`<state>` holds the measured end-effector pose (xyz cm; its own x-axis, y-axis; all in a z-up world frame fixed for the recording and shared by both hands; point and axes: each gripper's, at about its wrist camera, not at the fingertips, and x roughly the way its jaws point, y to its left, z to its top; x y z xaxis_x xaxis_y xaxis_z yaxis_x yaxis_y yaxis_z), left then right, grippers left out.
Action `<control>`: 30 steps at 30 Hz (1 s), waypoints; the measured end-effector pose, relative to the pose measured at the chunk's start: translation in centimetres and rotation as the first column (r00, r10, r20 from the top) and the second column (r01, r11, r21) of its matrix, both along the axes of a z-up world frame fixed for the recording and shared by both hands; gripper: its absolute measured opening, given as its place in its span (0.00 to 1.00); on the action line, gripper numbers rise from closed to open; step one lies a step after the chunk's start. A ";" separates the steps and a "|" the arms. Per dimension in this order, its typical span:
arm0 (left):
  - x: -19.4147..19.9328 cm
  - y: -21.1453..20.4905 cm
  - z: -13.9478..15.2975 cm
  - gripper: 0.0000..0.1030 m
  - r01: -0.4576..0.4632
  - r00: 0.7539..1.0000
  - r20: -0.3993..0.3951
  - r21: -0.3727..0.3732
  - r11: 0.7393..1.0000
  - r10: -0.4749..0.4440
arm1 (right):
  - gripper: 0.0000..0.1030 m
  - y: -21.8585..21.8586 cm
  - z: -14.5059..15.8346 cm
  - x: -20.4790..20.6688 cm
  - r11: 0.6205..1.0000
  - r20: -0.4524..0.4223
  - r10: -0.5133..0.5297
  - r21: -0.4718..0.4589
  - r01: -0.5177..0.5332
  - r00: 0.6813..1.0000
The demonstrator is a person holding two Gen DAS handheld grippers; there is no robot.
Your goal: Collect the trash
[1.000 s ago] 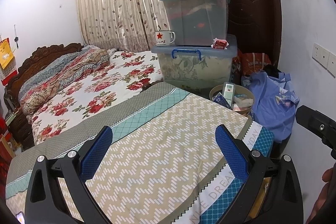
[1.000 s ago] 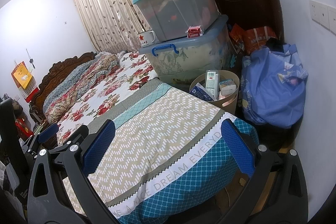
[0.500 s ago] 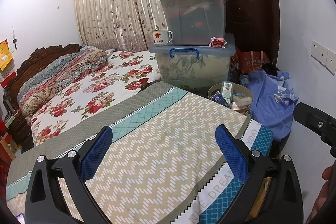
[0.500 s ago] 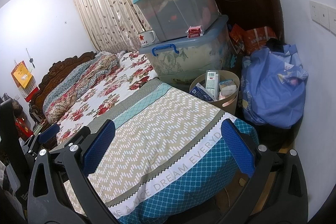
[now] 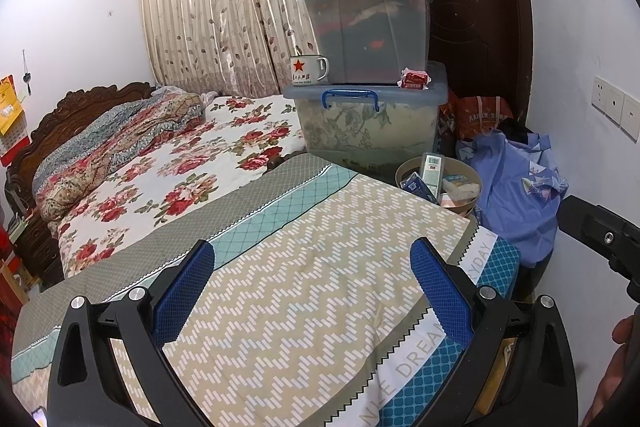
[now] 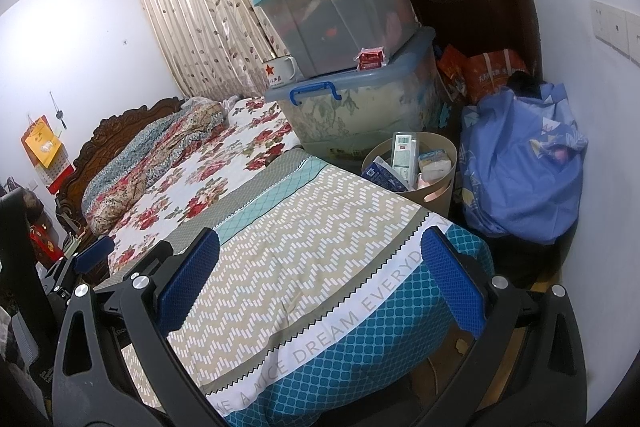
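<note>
Both grippers, left and right, hover spread and empty over the bed; reaching beyond it could tip the full bin.

Stacked bins crowding wastebasket

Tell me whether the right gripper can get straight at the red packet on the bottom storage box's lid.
Probably yes: the right gripper is open and empty, and the red packet lies exposed on the lid edge, though the bed corner and wastebasket stand between.
</note>
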<state>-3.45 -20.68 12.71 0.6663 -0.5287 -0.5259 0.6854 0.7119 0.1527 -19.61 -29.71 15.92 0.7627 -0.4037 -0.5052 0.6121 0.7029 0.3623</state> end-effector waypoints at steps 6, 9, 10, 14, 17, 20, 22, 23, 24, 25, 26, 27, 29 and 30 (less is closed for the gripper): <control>0.0 0.0 0.0 0.92 0.002 1.000 -0.001 0.003 1.000 -0.002 | 0.97 0.0 0.0 0.0 1.000 0.000 -0.001 0.001 0.001 1.000; -0.1 0.1 -0.3 0.92 0.006 1.000 -0.001 0.005 1.000 -0.006 | 0.97 0.0 -0.2 0.1 1.000 -0.001 0.000 0.001 0.000 1.000; -0.1 0.0 -0.2 0.92 0.005 1.000 -0.002 0.004 1.000 -0.005 | 0.97 0.0 -0.2 0.1 1.000 -0.001 0.001 0.001 -0.001 1.000; -0.1 0.0 -0.3 0.92 0.004 1.000 -0.002 0.004 1.000 -0.004 | 0.97 0.0 -0.2 0.0 1.000 0.000 0.000 0.002 0.000 1.000; -0.1 0.0 -0.3 0.92 0.005 1.000 -0.004 0.005 1.000 -0.005 | 0.97 0.0 -0.1 0.1 1.000 0.000 -0.001 0.003 0.001 1.000; -0.1 0.0 -0.4 0.92 0.006 1.000 -0.004 0.005 1.000 -0.006 | 0.97 0.0 -0.1 0.1 1.000 -0.001 0.000 0.003 0.000 1.000; -0.2 0.1 -0.5 0.92 0.007 1.000 -0.005 0.006 1.000 -0.007 | 0.97 0.0 -0.1 0.1 1.000 -0.001 -0.001 0.003 0.001 1.000; -0.3 0.1 -0.6 0.92 0.008 1.000 -0.005 0.007 1.000 -0.008 | 0.97 0.0 -0.1 0.1 1.000 -0.001 -0.001 0.002 0.001 1.000; -0.3 0.1 -0.6 0.92 0.007 1.000 -0.004 0.007 1.000 -0.007 | 0.97 0.0 -0.1 0.1 1.000 -0.001 0.000 0.002 0.000 1.000; -0.2 0.1 -0.6 0.92 0.007 1.000 -0.005 0.007 1.000 -0.007 | 0.97 0.0 -0.1 0.1 1.000 -0.001 0.000 0.003 0.000 1.000; -0.3 0.1 -0.6 0.92 0.007 1.000 -0.005 0.006 1.000 -0.007 | 0.97 0.0 -0.1 0.1 1.000 -0.001 0.000 0.003 0.000 1.000; -0.2 0.0 -0.5 0.92 0.006 1.000 -0.004 0.006 1.000 -0.006 | 0.97 0.0 -0.1 0.1 1.000 -0.001 0.000 0.003 0.000 1.000; -0.2 0.0 -0.5 0.92 0.007 1.000 -0.004 0.007 1.000 -0.007 | 0.97 0.0 -0.1 0.1 1.000 -0.001 -0.001 0.002 0.001 1.000; -0.2 0.0 -0.5 0.92 0.007 1.000 -0.005 0.007 1.000 -0.007 | 0.97 0.0 -0.2 0.1 1.000 -0.001 -0.001 0.002 0.001 1.000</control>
